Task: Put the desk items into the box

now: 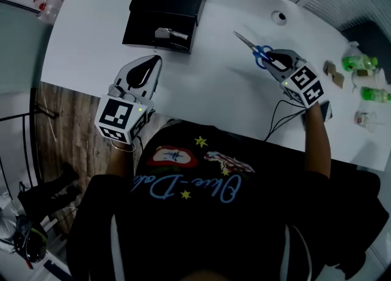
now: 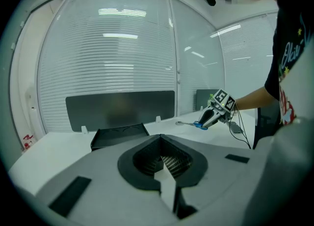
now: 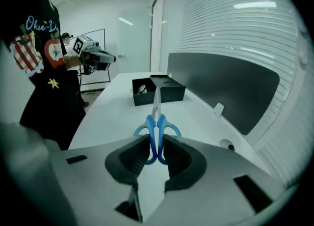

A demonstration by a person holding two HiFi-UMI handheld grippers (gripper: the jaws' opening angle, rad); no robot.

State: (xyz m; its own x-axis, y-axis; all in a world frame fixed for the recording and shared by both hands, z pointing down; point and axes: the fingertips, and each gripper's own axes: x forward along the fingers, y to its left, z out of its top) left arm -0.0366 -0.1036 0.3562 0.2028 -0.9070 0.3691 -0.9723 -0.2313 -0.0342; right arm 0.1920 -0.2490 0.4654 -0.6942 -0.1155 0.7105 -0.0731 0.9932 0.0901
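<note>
The left tool [image 1: 148, 68] hovers over the white surface's [image 1: 208, 90] near edge, its jaws pressed together on nothing. Beyond it sits the open black box [image 1: 164, 12], a small metal item [image 1: 171, 33] inside. Well to the right, the right tool [image 1: 273, 60] pinches the blue-handled scissors [image 1: 255, 49] by the handles, blades pointing toward the box.

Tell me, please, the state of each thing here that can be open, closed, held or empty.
scissors: blades closed, gripped at the blue handles, in the air.
right gripper: shut on the scissors.
left gripper: shut, nothing between its jaws.
box: open, with a small metallic item inside.
</note>
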